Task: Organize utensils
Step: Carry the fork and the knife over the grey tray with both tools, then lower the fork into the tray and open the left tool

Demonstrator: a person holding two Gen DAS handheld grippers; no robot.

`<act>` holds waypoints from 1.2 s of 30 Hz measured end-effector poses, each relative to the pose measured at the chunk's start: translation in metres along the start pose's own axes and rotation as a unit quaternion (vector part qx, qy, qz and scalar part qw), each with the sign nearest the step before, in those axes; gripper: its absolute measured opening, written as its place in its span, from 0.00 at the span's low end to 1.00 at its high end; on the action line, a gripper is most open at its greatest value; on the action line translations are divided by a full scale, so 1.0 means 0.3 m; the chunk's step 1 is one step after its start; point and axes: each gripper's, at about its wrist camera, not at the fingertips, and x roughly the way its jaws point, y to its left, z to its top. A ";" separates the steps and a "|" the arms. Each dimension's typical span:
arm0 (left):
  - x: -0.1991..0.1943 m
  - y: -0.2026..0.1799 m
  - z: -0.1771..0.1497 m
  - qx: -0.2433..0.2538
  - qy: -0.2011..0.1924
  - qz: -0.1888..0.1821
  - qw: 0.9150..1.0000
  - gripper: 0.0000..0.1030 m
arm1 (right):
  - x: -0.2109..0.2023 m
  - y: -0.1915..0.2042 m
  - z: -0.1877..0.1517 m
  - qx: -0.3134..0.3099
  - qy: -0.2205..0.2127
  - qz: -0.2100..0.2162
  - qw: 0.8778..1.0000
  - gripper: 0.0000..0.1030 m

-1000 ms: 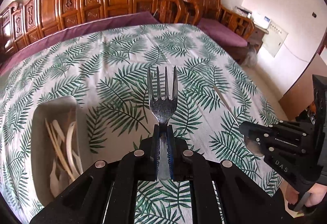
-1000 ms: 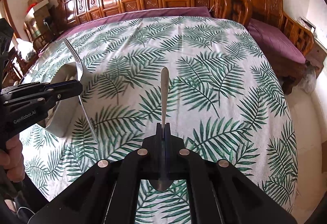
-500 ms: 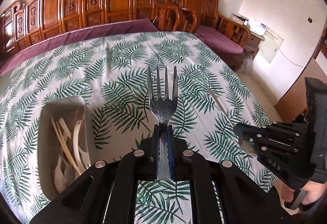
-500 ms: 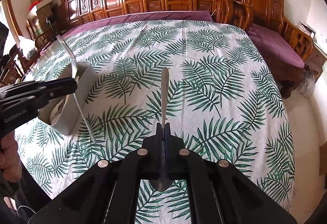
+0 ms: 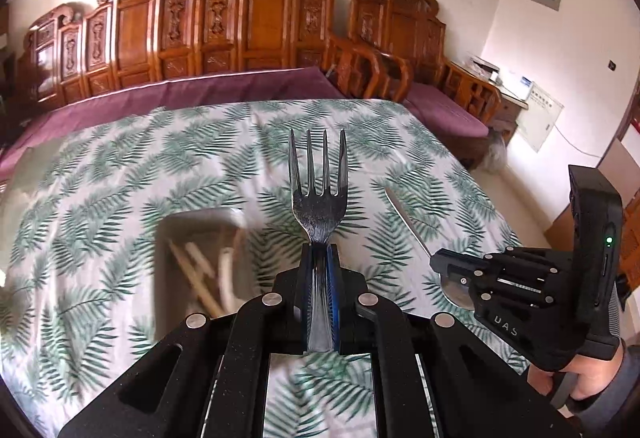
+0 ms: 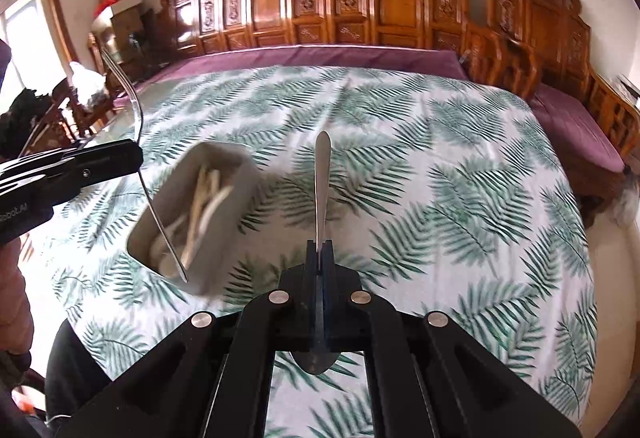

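While both jaws grip cutlery, the tray (image 6: 236, 174) holds pale utensils (image 6: 204, 198).

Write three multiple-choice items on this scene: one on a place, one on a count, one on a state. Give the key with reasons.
1. Where is the tray?
A. on the leaf-print tablecloth
B. on the purple bench
C. on the floor

2. How many tines has the fork?
A. two
B. three
C. four

3. How does the right gripper stand?
A. open, empty
B. shut on the spoon
C. shut on the tray

Key: 1 A, the cloth shows all round the tray. 2 C, four tines stand above the left gripper. 3 B, its jaws pinch the spoon, handle forward.
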 end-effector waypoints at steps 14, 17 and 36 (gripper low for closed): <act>0.040 0.265 -0.063 -0.030 0.039 0.058 0.997 0.06 | 0.057 0.214 0.078 -0.042 0.003 0.030 0.999 0.03; 0.074 0.296 -0.077 -0.033 0.051 0.063 0.996 0.06 | 0.072 0.234 0.087 -0.044 0.008 0.035 0.998 0.03; 0.172 0.392 -0.095 -0.053 0.067 0.036 0.996 0.06 | 0.221 0.318 0.135 -0.051 0.036 0.051 0.997 0.03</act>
